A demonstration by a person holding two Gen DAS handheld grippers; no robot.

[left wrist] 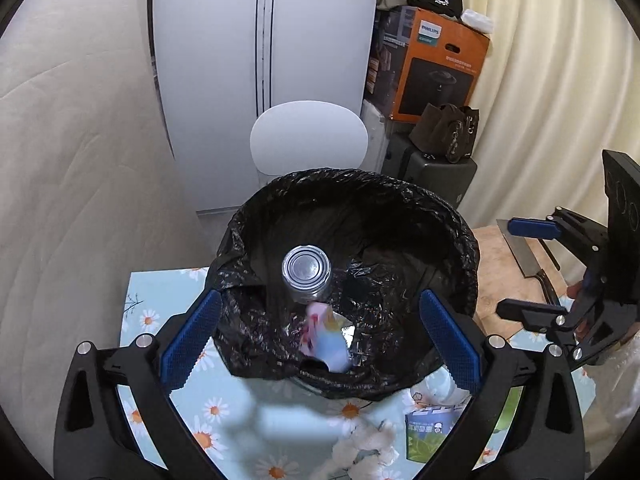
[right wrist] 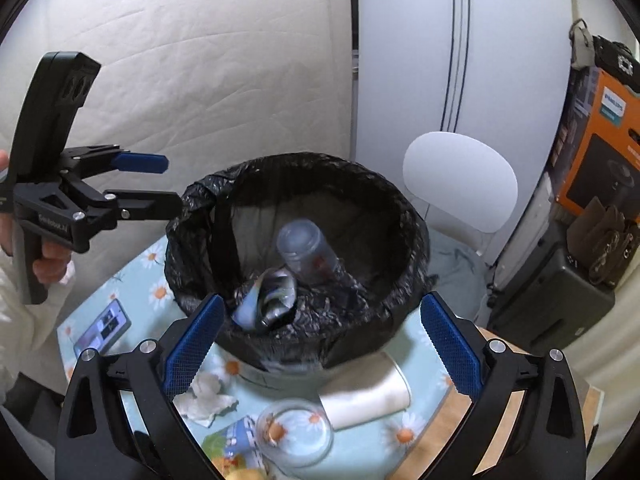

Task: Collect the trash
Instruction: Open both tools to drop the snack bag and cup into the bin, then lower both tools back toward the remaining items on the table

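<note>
A bin lined with a black bag point(left wrist: 448, 216) point(right wrist: 400, 200) stands on the flowered table. Inside lie a clear jar with a metal end point(left wrist: 307, 274) point(right wrist: 306, 250) and a crumpled pastel wrapper point(left wrist: 326, 340) point(right wrist: 266, 300), both slightly blurred. My left gripper point(left wrist: 320, 298) hovers over the bin's near rim, open, with nothing between its blue pads; the right wrist view shows it point(right wrist: 173, 181) at the bin's left edge. My right gripper point(right wrist: 323, 300) is open and empty over the same rim, and appears point(left wrist: 505, 269) to the right of the bin.
On the table in front of the bin lie crumpled tissue point(right wrist: 208, 400) point(left wrist: 372, 440), a green packet point(left wrist: 426, 432), a clear round lid point(right wrist: 296, 432), a white roll point(right wrist: 368, 392) and a phone point(right wrist: 102, 330). A cleaver point(left wrist: 520, 252) rests on a wooden board. A white chair point(left wrist: 308, 136) stands behind.
</note>
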